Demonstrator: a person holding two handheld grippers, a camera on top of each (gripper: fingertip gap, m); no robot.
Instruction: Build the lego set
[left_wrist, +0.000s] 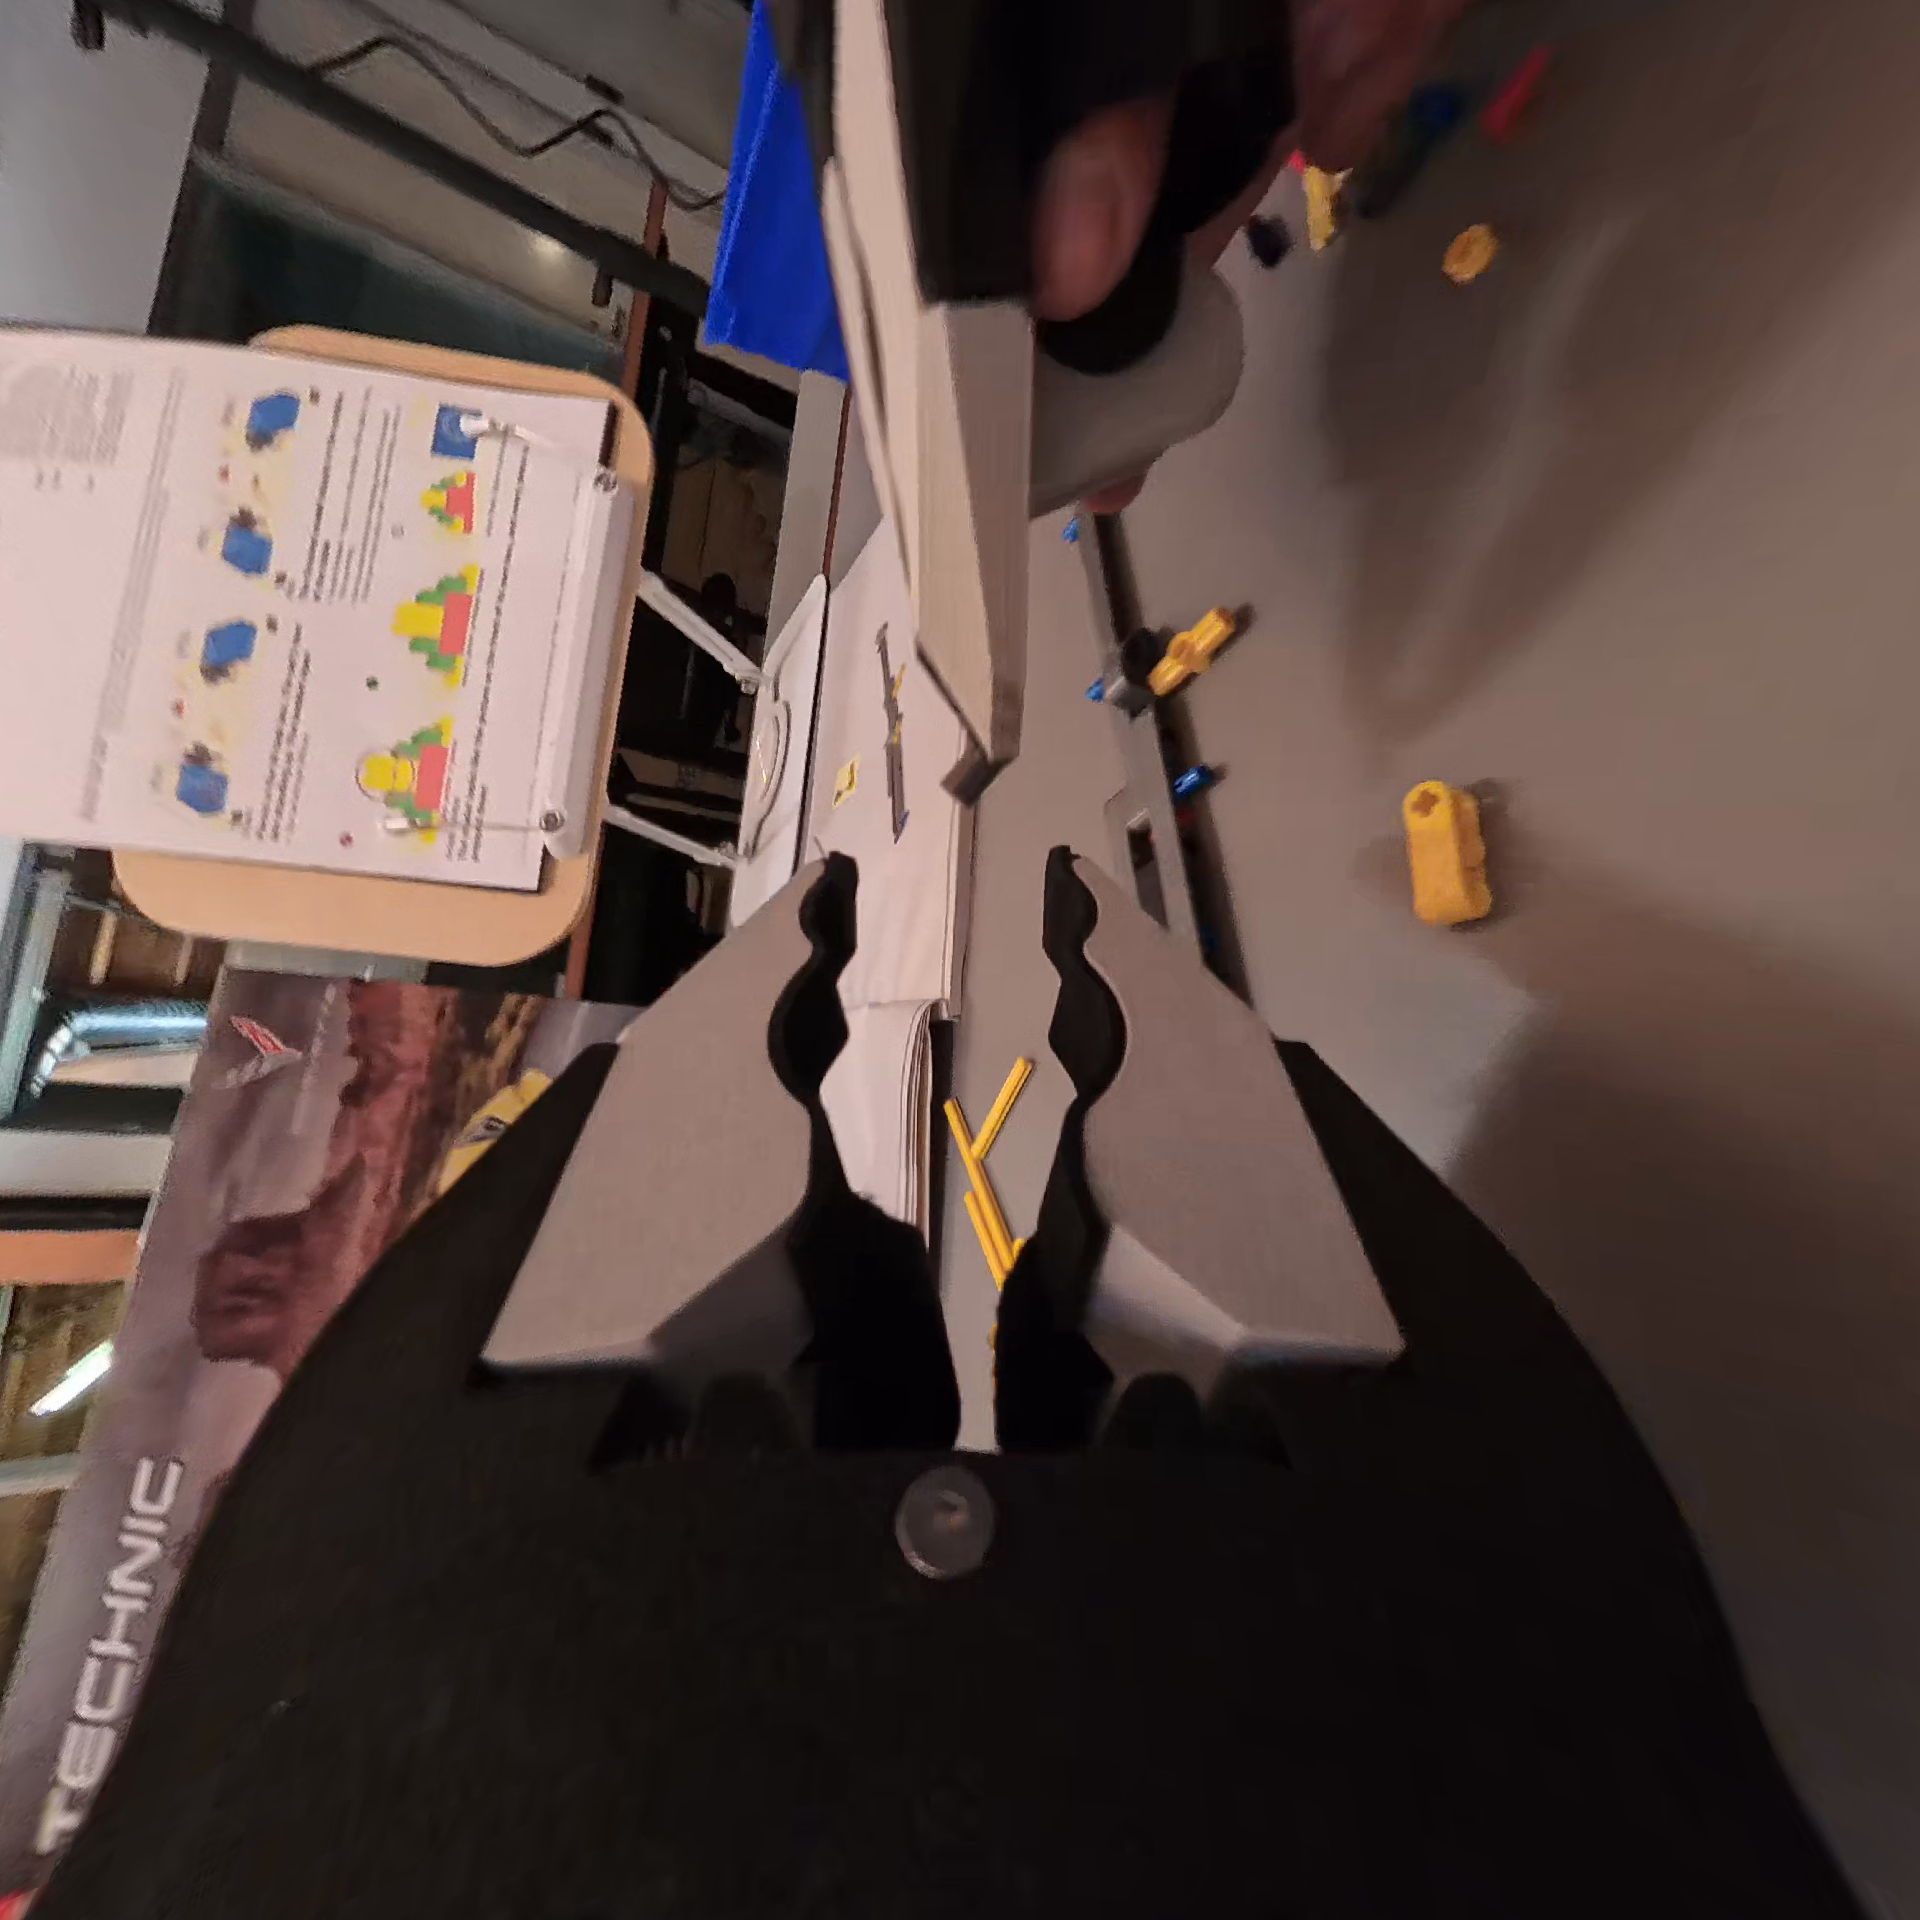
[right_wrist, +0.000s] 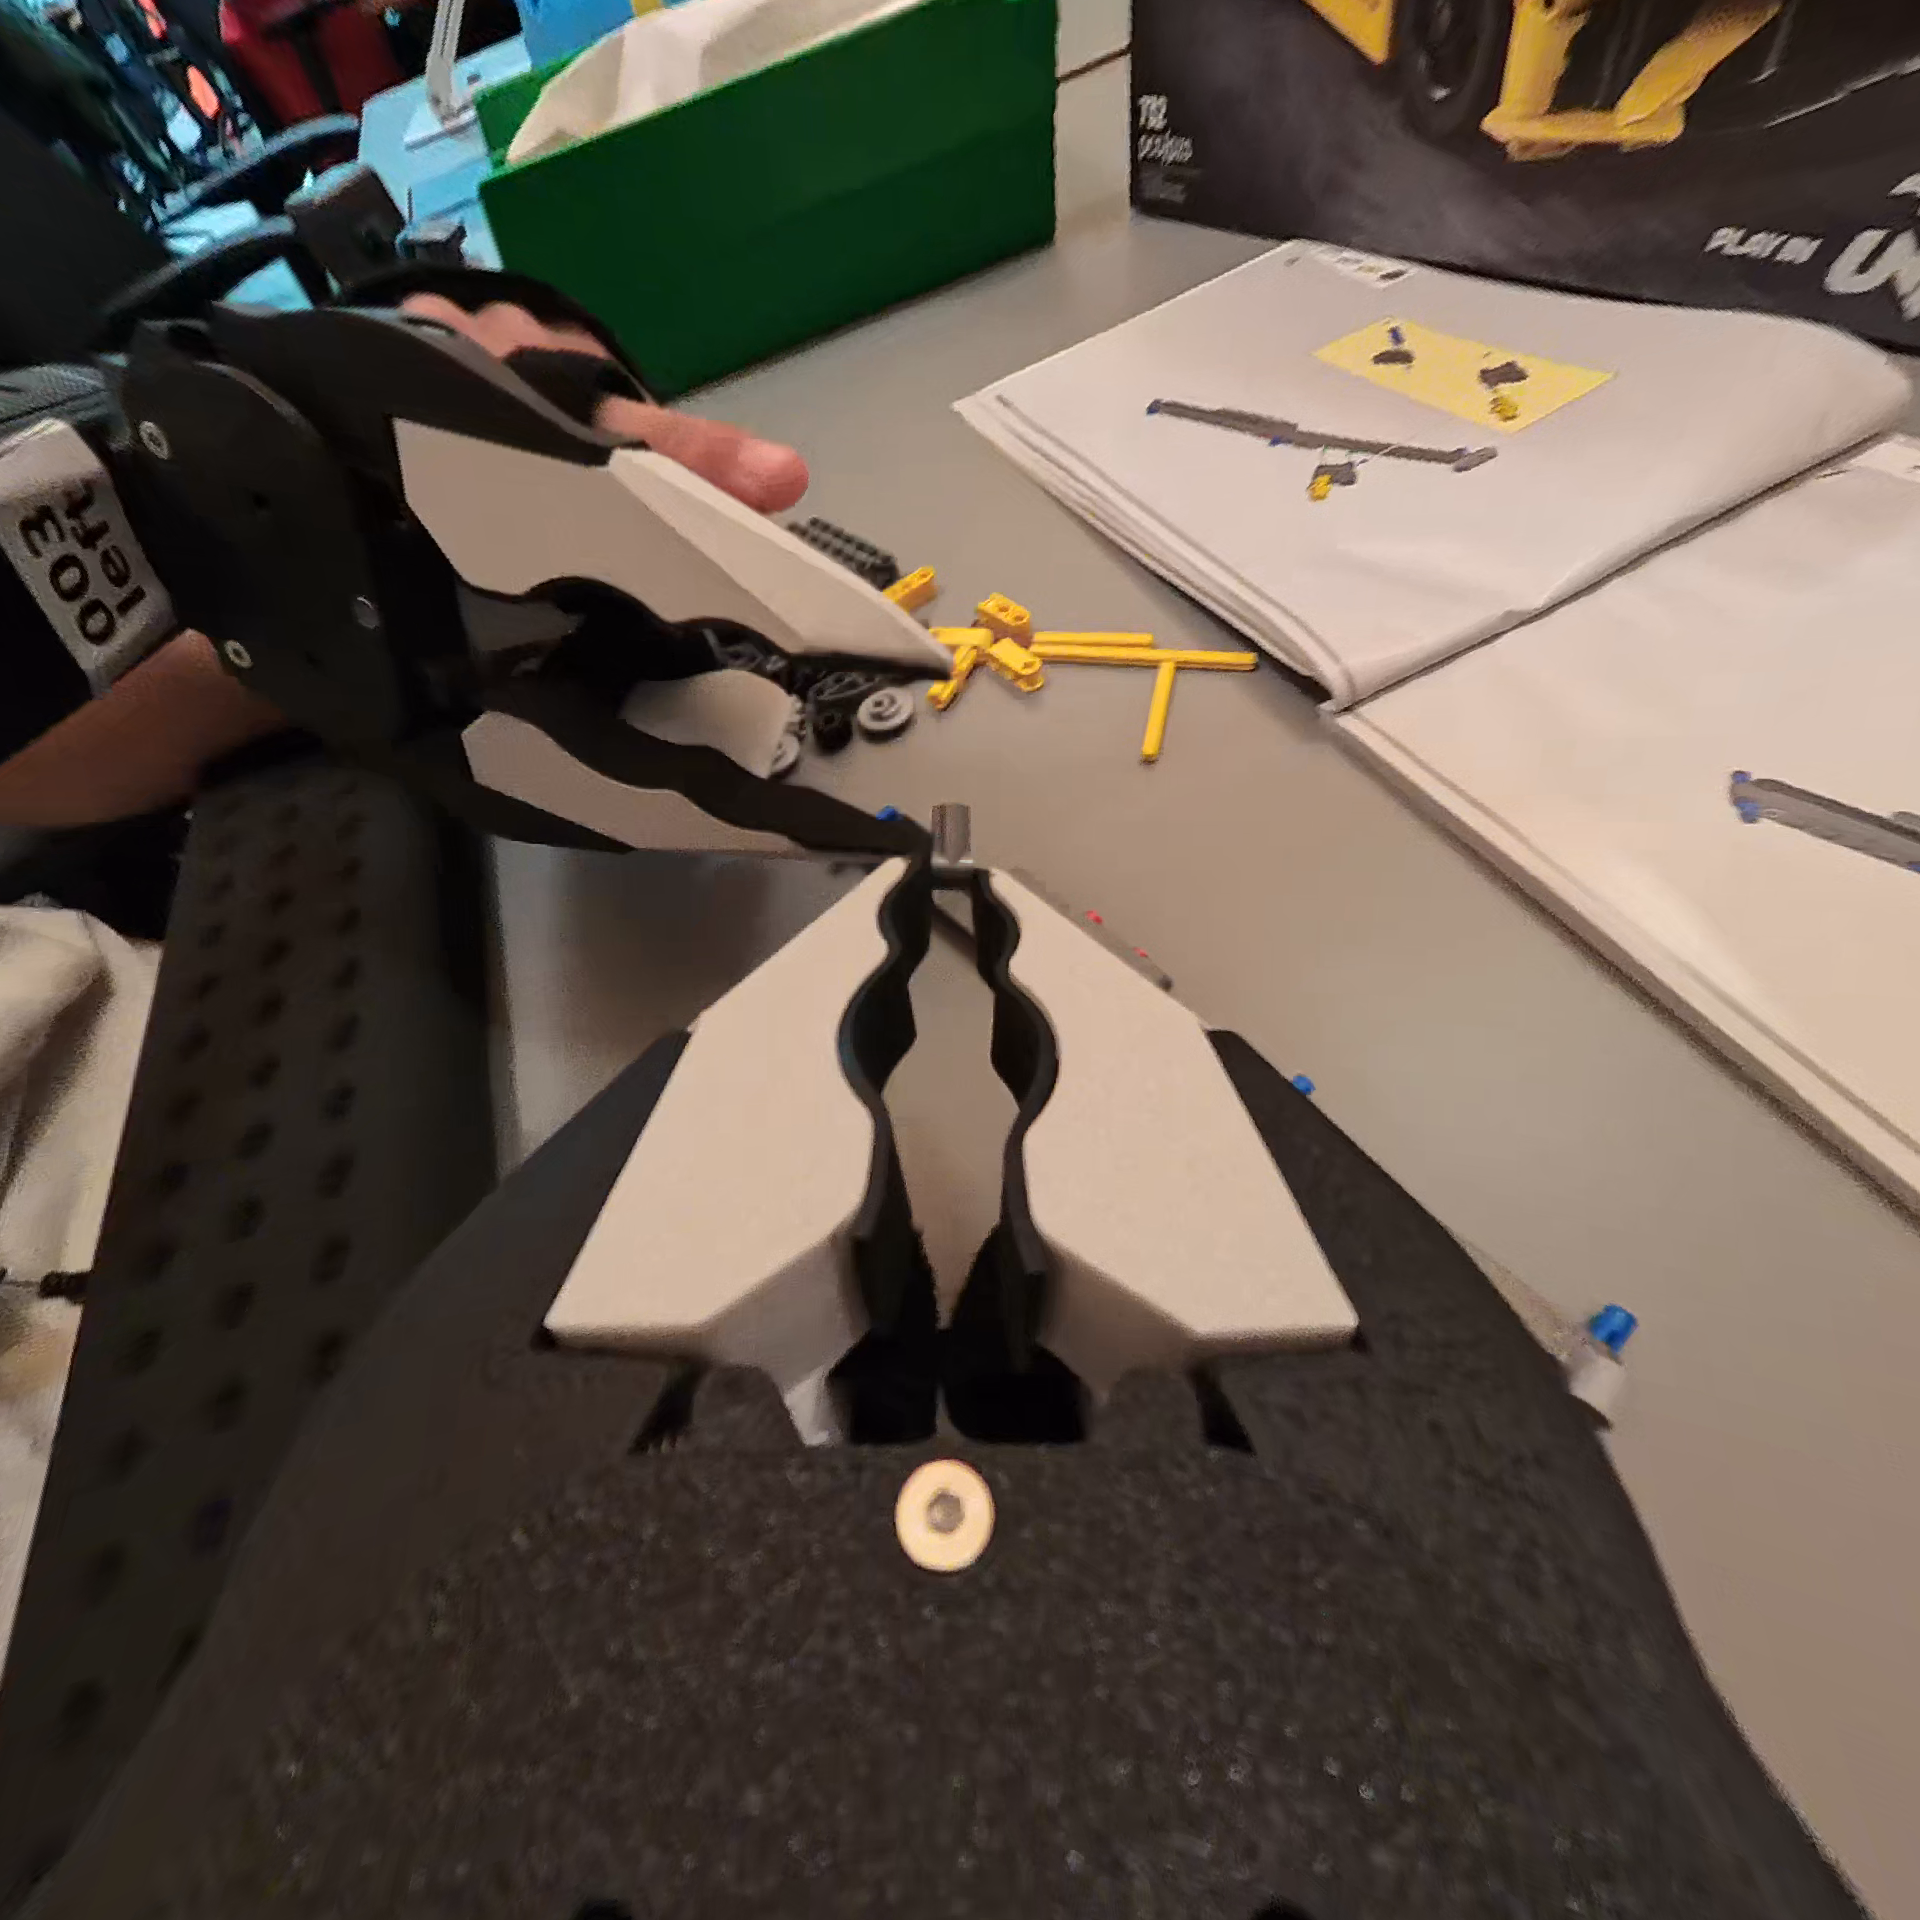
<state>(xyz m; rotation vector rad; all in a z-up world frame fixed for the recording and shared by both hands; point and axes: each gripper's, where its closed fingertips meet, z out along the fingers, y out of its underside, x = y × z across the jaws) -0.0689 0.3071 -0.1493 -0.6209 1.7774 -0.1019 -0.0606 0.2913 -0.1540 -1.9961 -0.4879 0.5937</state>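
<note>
My right gripper (right_wrist: 948, 868) sits low over the grey table (right_wrist: 1351, 987), its fingers drawn in and pinching a small grey connector piece (right_wrist: 950, 831) at the tips; the piece stands upright between them. Just beyond, my left gripper (right_wrist: 914, 743) comes in from the left, fingers spread wide with nothing between them, and its lower fingertip nearly meets the grey piece; whether they touch I cannot tell. In the left wrist view that same gap stands open (left_wrist: 948, 862), and the right gripper's grey finger (left_wrist: 966, 582) reaches down from above with the dark piece at its tip. Behind the left gripper's fingers lies a small heap of dark round parts (right_wrist: 862, 712), then a scatter of yellow pieces (right_wrist: 997, 644) and thin yellow axles (right_wrist: 1153, 657). Small blue pins (right_wrist: 1608, 1325) lie near the right edge of the table. Farther right, the instruction booklet (right_wrist: 1455, 520) lies open and flat. A long grey beam (left_wrist: 1143, 790) with a yellow connector (left_wrist: 1195, 649) shows in the left wrist view, and a yellow block (left_wrist: 1446, 854) lies apart from it. At the back stand a green bin (right_wrist: 769, 208) and the dark set box (right_wrist: 1558, 156); a clipboard with a printed sheet (left_wrist: 312, 613) stands off the table.
</note>
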